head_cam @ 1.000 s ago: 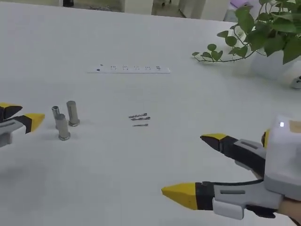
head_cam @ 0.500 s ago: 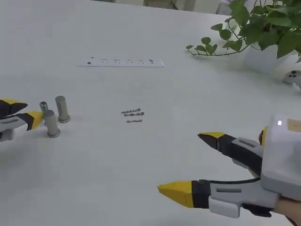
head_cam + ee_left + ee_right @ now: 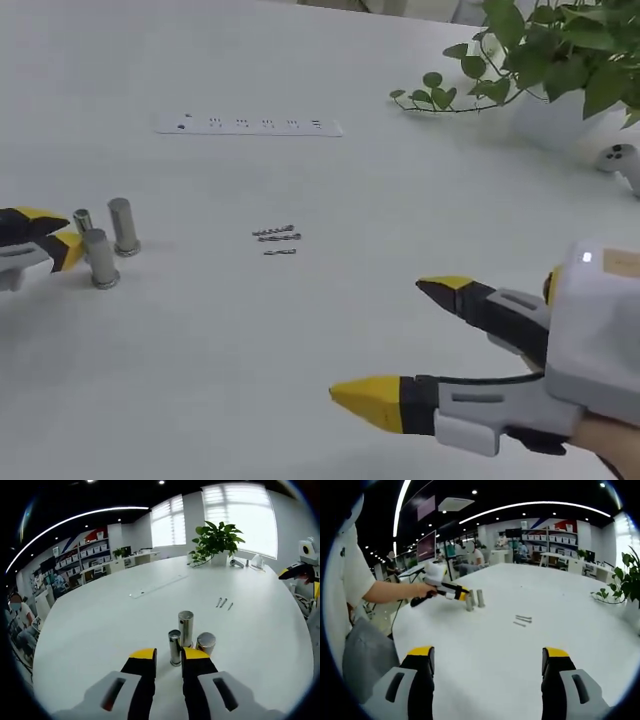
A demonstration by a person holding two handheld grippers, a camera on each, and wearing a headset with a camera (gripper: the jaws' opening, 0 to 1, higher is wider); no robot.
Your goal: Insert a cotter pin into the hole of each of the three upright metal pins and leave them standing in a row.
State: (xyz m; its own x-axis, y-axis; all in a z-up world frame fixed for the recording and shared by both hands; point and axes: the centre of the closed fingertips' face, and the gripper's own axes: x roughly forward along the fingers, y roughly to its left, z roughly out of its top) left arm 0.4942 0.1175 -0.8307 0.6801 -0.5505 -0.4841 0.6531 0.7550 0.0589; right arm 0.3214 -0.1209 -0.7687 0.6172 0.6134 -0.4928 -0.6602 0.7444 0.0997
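Observation:
Three upright metal pins stand in a cluster at the table's left: a tall one (image 3: pixel 122 226), a nearer one (image 3: pixel 100 258) and a smaller one (image 3: pixel 82 220). My left gripper (image 3: pixel 60 232) is open with a narrow gap, its yellow tips right beside them. In the left gripper view the small pin (image 3: pixel 174 646) stands just beyond my left gripper (image 3: pixel 169 656), in line with the gap. Three cotter pins (image 3: pixel 275 238) lie loose at mid-table. My right gripper (image 3: pixel 388 342) is wide open and holds nothing, low on the right; its own view shows my right gripper (image 3: pixel 487 652) far from the cotter pins (image 3: pixel 522 620).
A white power strip (image 3: pixel 250 125) lies farther back. A potted plant (image 3: pixel 560 60) trails leaves at the far right, beside a white controller (image 3: pixel 620 160). Bare white tabletop lies between the grippers. The person's arm and white shirt (image 3: pixel 355 580) show on the left of the right gripper view.
My left gripper has closed in on the pin cluster from the left. The head camera has shifted, so everything sits a little lower-left. The right gripper has hardly moved.

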